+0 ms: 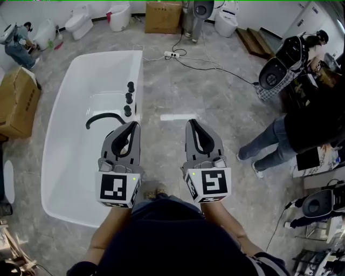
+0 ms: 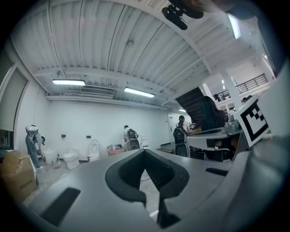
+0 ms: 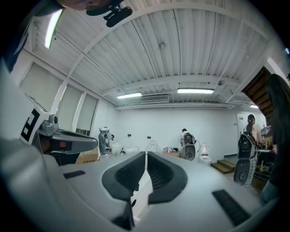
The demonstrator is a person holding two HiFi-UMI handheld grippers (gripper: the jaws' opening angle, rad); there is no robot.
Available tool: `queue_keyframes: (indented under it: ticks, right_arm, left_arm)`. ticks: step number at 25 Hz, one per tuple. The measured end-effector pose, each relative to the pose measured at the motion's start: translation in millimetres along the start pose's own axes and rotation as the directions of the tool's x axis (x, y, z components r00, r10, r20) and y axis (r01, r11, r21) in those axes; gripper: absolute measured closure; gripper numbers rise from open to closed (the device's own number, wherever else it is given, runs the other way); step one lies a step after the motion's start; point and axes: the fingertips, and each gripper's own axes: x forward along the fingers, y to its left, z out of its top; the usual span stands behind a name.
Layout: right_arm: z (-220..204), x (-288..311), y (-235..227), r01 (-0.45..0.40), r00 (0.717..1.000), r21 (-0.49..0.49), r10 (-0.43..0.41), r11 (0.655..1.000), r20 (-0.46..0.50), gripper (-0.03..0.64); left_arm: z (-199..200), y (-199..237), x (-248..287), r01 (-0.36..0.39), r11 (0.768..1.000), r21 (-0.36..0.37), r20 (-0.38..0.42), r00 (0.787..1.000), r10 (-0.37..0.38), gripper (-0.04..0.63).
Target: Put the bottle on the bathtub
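Observation:
A white bathtub (image 1: 64,156) stands at the left of the head view, with a black spout (image 1: 105,117) and three black knobs (image 1: 129,97) on its right rim. A white elongated object (image 1: 176,116), possibly the bottle, lies on the grey floor just right of the tub. My left gripper (image 1: 135,124) hangs over the tub's right rim, shut and empty. My right gripper (image 1: 192,123) is over the floor, just short of the white object, also shut and empty. In both gripper views the jaws meet and point level into the room: left gripper (image 2: 145,152), right gripper (image 3: 145,154).
A cardboard box (image 1: 18,102) sits left of the tub and another (image 1: 163,16) at the back. Toilets (image 1: 80,22) line the far wall. A power strip with cable (image 1: 171,54) lies on the floor. A person's legs (image 1: 269,143) stand at right near dark machines (image 1: 280,64).

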Motion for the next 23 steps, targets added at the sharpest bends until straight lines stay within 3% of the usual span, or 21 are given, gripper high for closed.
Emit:
queue_keyframes:
  ticks: [23]
  right_arm:
    - [-32.5, -11.6, -26.1, -0.068, 0.998, 0.028, 0.067, 0.997, 0.021, 0.580]
  left_arm:
    - [-24.8, -31.0, 2.5, -0.061, 0.998, 0.015, -0.001, 0.998, 0.061, 0.574]
